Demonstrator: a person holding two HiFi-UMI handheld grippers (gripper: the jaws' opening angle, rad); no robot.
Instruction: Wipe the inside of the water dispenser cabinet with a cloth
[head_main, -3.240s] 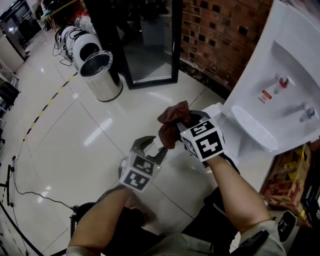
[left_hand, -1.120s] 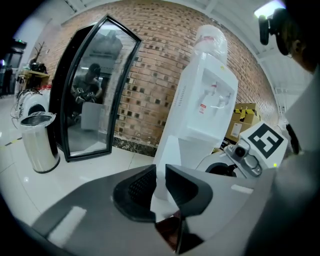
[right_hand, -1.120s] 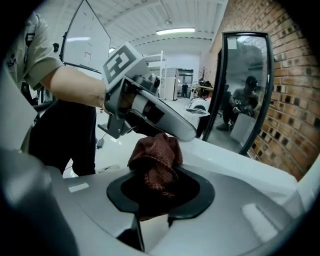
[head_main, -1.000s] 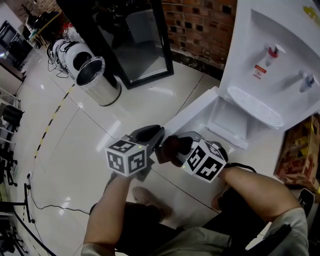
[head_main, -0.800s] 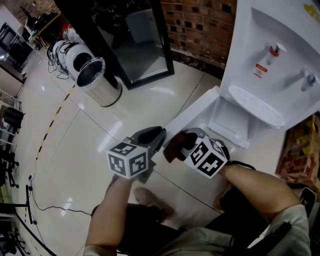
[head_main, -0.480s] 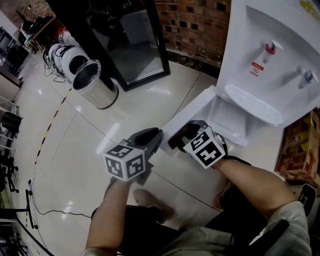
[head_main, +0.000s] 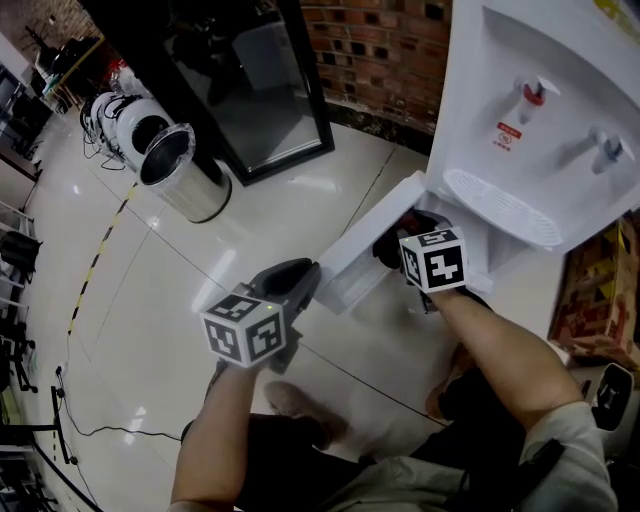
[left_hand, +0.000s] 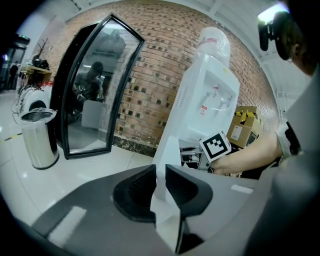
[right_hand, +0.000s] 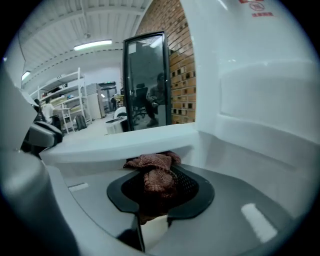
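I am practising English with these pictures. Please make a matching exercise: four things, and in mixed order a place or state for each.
1 cloth
2 cabinet door
3 silver bin
4 red tap

A on the floor
B clamped by the left hand-held gripper
C on the dispenser front
D held by the right hand-held gripper

Pairs: 1-D, 2-B, 3-A, 4-C

The left gripper clamps the door by its edge. Right of it, the right gripper, cloth at its tip, sits inside the dispenser cabinet.
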